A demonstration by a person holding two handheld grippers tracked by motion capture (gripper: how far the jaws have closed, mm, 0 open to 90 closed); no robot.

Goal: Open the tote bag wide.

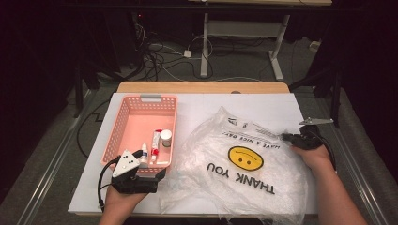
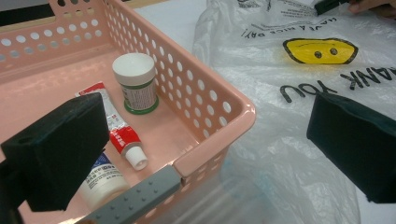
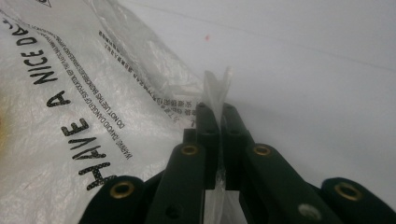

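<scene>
Pinching the plastic bag (image 3: 93, 93) edge, right gripper (image 3: 215, 112) jaws clamped on film; left gripper (image 2: 205, 140) wide open, nothing held, straddling pink basket (image 2: 205, 100) corner.

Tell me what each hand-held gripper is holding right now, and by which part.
The right hand-held gripper pinches the plastic bag by a thin fold at its edge. The left hand-held gripper is open, straddling the pink basket corner, holding nothing.

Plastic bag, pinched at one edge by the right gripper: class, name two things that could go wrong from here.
1. The right gripper holds just a thin fold of the plastic bag; a pull could tear the film or let it slip free.
2. The bag lies against the pink basket; dragging it might shift the basket, and the white jar could topple.
</scene>
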